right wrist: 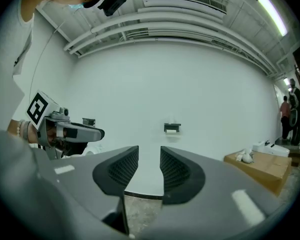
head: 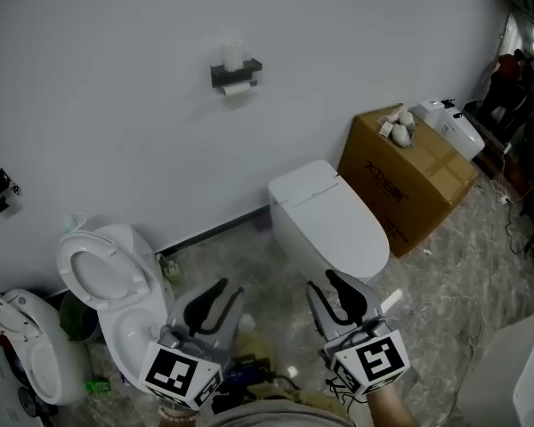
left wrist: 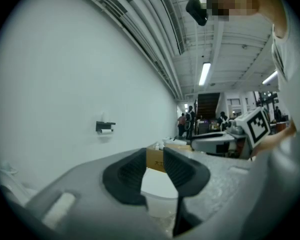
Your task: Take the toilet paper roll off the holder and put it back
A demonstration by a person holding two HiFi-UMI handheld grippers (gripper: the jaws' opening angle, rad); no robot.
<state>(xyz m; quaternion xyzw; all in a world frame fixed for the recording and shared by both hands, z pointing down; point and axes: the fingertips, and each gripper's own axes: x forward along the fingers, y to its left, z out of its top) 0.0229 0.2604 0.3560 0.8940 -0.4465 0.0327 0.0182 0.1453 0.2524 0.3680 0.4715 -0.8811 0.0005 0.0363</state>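
– Left tongs (head: 218, 299) and right tongs (head: 338, 294) both stand apart, nothing between them. Why held so near us?
– We judge the reach hasn't begun: the toilet paper roll (head: 237, 88) hangs in its holder (head: 236, 71) on the far wall (head: 116, 78), well apart from both. We hold them level, pointed that way, ready to take it.

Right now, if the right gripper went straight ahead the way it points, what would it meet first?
Probably the closed white toilet just ahead of the right gripper; if it clears that, the wall below the holder. Depth is unclear.
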